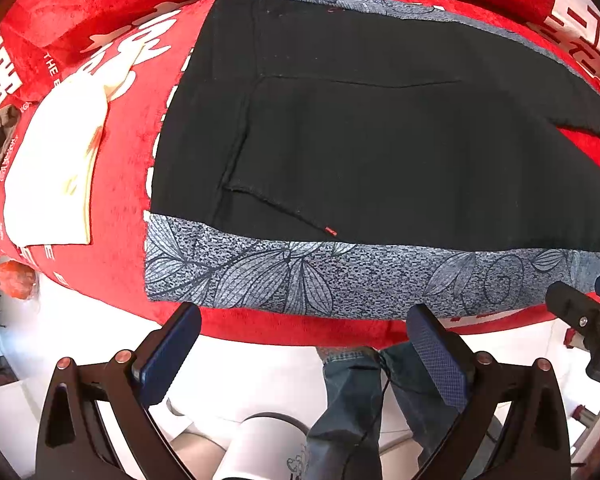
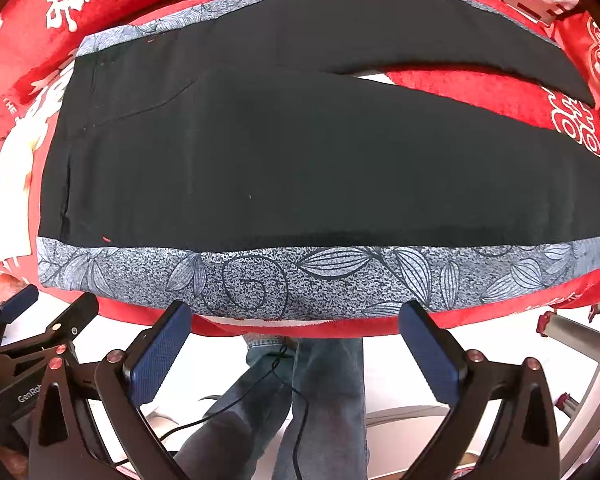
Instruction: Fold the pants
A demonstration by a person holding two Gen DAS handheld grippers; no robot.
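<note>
Red plush blanket (image 1: 112, 184) with white lettering covers the work surface, and on it the pants (image 1: 380, 140) lie spread flat, black with a grey leaf-patterned stripe (image 1: 300, 280) along the near edge and another along the far edge. From the right wrist view the waist end sits to the left and the two legs run off to the right, parting so that a wedge of red shows between them; the far leg lies a little apart from the near one. No fold looks to have been made yet: both legs are side by side rather than stacked, so by my reading the task is at its start, with the leg-over-leg fold and the lengthwise folds all left to do. The left gripper (image 1: 304, 320) hangs just off the near edge of the surface, its blue pads wide apart and holding nothing, close to the stripe near the waist end. The right gripper (image 2: 296, 316) sits likewise at the near edge, jaws spread and empty, further along the same stripe. A pale folded cloth (image 1: 52, 168) lies on the blanket beside the waist end, apart from the pants. Below the edge, the person's jeans (image 2: 320, 392) and a white floor are visible.
</note>
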